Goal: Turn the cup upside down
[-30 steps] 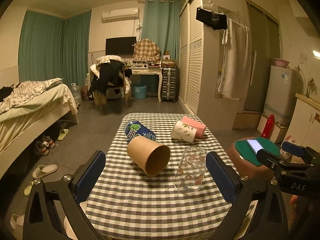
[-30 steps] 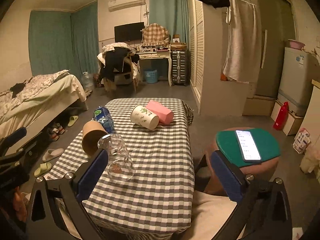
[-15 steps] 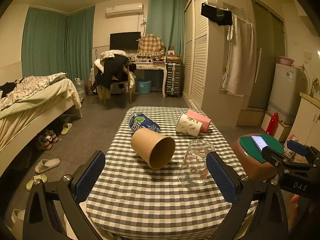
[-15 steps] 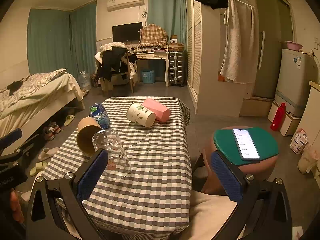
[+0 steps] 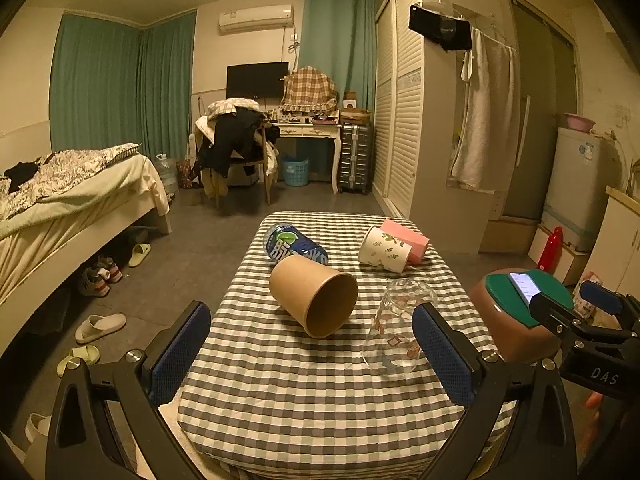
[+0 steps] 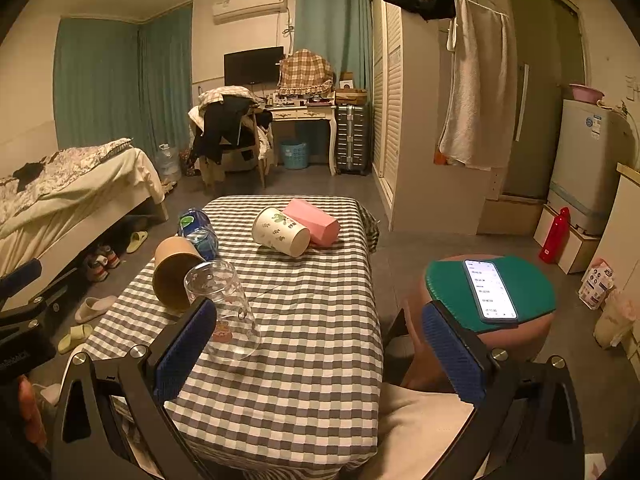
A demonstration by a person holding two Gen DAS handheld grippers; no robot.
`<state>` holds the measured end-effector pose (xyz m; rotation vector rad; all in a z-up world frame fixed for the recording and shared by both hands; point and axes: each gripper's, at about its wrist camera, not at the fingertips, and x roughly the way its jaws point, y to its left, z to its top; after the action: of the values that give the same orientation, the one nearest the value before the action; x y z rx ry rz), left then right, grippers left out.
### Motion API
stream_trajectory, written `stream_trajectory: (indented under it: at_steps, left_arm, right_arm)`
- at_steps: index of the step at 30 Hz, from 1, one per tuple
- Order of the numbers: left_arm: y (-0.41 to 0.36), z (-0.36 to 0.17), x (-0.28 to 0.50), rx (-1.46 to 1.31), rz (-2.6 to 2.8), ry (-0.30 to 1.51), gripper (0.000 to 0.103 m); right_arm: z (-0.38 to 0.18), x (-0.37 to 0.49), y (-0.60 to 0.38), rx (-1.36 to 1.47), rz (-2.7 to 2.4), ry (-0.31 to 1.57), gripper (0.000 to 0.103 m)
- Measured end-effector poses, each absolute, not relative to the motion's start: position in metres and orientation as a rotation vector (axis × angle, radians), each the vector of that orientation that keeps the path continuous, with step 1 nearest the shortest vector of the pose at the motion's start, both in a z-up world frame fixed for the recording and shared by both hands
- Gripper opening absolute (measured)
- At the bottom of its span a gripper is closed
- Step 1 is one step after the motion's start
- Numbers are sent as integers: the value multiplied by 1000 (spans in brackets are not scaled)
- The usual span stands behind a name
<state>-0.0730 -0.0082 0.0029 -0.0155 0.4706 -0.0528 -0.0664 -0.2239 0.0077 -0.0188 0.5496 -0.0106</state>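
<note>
A clear glass cup [image 5: 396, 328] stands upside down on the checkered table [image 5: 320, 392]; it also shows in the right wrist view [image 6: 226, 312]. A brown paper cup [image 5: 314, 294] lies on its side beside it [image 6: 174, 274]. A white leaf-print cup [image 5: 384, 249] and a pink cup [image 5: 406, 238] lie on their sides farther back. My left gripper [image 5: 312, 354] is open and empty near the table's front edge. My right gripper [image 6: 320, 350] is open and empty, right of the glass.
A blue-labelled bottle [image 5: 294, 244] lies behind the brown cup. A stool with a green pad and a phone [image 6: 490, 290] stands right of the table. A bed [image 5: 60, 208] is on the left, shoes and slippers [image 5: 100, 322] on the floor.
Both grippers have drawn back and risen slightly from the table. The cups have not moved.
</note>
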Motion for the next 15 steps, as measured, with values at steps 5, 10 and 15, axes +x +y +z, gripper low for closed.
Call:
stream_trajectory:
  at_steps: [5, 10, 15]
  left_arm:
    - [-9, 3, -74, -14, -54, 470, 103]
    - [-9, 3, -74, -14, -53, 470, 103]
    - [-9, 3, -74, -13, -51, 472, 103]
  right_arm:
    - [8, -66, -223, -18, -10, 548, 103]
    - [7, -65, -222, -22, -8, 552, 103]
    - [6, -65, -219, -24, -5, 555, 103]
